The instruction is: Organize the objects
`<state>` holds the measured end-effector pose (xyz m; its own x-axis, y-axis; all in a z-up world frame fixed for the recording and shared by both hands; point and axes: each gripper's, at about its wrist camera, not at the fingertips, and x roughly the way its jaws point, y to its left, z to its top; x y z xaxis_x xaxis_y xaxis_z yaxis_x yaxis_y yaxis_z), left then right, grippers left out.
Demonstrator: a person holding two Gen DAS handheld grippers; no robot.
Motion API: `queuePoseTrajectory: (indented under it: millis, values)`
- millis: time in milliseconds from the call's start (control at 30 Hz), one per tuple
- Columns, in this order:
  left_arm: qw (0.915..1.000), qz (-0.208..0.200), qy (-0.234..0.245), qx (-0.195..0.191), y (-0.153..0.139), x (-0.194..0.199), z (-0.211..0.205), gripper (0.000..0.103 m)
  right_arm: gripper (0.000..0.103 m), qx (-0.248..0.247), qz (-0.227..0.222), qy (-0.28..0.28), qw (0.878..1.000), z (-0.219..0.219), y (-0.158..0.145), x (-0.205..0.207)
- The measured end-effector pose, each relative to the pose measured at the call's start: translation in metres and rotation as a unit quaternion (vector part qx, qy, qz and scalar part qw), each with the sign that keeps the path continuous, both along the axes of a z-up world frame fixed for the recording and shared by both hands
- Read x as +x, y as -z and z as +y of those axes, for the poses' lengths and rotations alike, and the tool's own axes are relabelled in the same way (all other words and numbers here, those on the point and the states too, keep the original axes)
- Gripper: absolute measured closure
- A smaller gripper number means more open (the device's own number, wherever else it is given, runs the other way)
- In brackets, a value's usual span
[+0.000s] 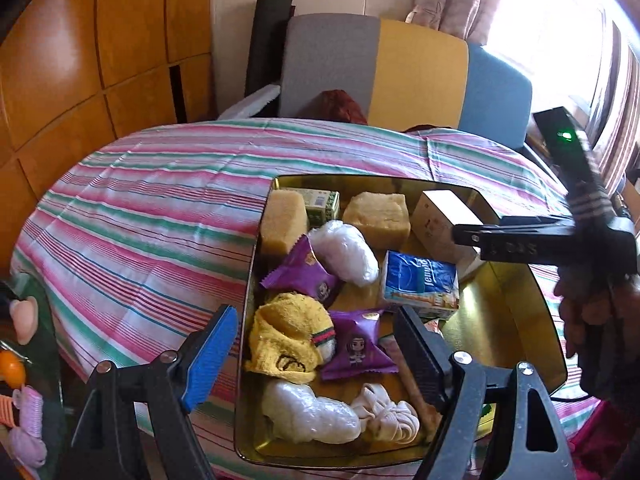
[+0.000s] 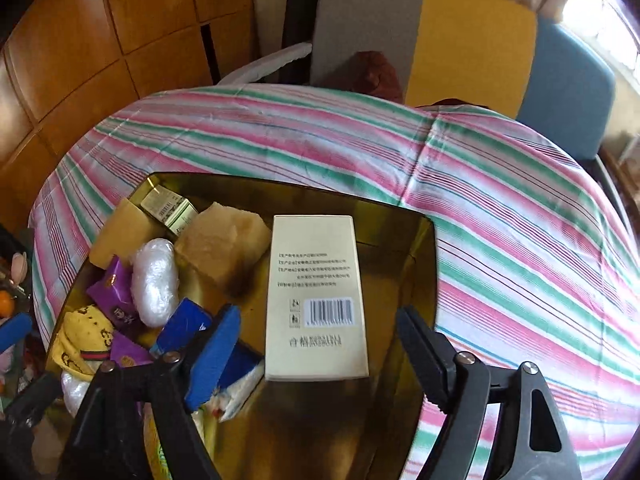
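Observation:
A gold tray (image 1: pixel 504 320) on the striped cloth holds two yellow sponges (image 1: pixel 378 216), a small green box (image 1: pixel 322 204), purple snack packets (image 1: pixel 356 346), a blue tissue pack (image 1: pixel 420 284), a yellow cloth (image 1: pixel 288 336), plastic-wrapped white bundles (image 1: pixel 344 252) and a knotted white cloth (image 1: pixel 384 412). My left gripper (image 1: pixel 314 354) hovers open over the yellow cloth and a purple packet. A cream box (image 2: pixel 316 300) with a barcode lies flat at the tray's (image 2: pixel 424 264) right side. My right gripper (image 2: pixel 320 356) stands open around its near end, pads apart from it.
The striped tablecloth (image 1: pixel 152 216) covers the round table around the tray. A chair (image 1: pixel 416 76) with grey, yellow and blue panels stands behind it, with wooden cabinets (image 1: pixel 80 64) at the left. Pink hair rollers (image 1: pixel 30 412) and an orange item lie at the far left.

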<state>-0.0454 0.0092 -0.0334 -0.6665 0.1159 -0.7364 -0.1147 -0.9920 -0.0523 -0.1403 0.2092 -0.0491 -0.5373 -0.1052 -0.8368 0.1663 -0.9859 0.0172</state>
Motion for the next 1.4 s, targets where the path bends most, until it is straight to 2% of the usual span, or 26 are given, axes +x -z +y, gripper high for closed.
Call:
queuePoseTrajectory:
  millis: [400, 467, 533, 667, 833, 1067, 1200, 1333, 1400]
  values:
    - [0.9979, 0.053, -0.010, -0.037, -0.024, 0.018, 0.013, 0.022, 0.016, -0.040, 0.019, 0.055, 0.998, 0.021, -0.021, 0.067]
    - [0.9972, 0.063, -0.008, -0.039, -0.028, 0.023, 0.017, 0.022, 0.016, -0.048, 0.031, 0.065, 0.996, 0.023, -0.025, 0.086]
    - [0.9974, 0.065, -0.003, -0.030, -0.031, 0.026, 0.018, 0.022, 0.011, -0.050, 0.050, 0.076, 0.995, 0.022, -0.027, 0.106]
    - [0.9984, 0.055, -0.007, -0.012, -0.031, 0.030, 0.018, 0.022, 0.003, -0.026, 0.095, 0.100, 0.990, 0.015, -0.026, 0.135]
    - [0.9988, 0.043, -0.022, -0.002, -0.028, 0.035, 0.016, 0.022, 0.001, -0.013, 0.118, 0.116, 0.986, 0.009, -0.025, 0.143]
    - [0.9980, 0.054, -0.033, -0.005, -0.030, 0.039, 0.013, 0.022, 0.001, -0.014, 0.115, 0.109, 0.987, 0.005, -0.027, 0.144]
    - [0.9986, 0.045, -0.029, -0.004, -0.028, 0.037, 0.013, 0.023, 0.001, -0.018, 0.117, 0.105, 0.987, 0.004, -0.027, 0.145]
    - [0.9979, 0.055, -0.021, -0.026, -0.028, 0.038, 0.017, 0.023, 0.001, -0.017, 0.120, 0.104, 0.987, 0.003, -0.028, 0.145]
    - [0.9982, 0.052, -0.022, -0.019, -0.027, 0.038, 0.015, 0.023, 0.001, -0.017, 0.121, 0.103, 0.987, 0.002, -0.028, 0.145]
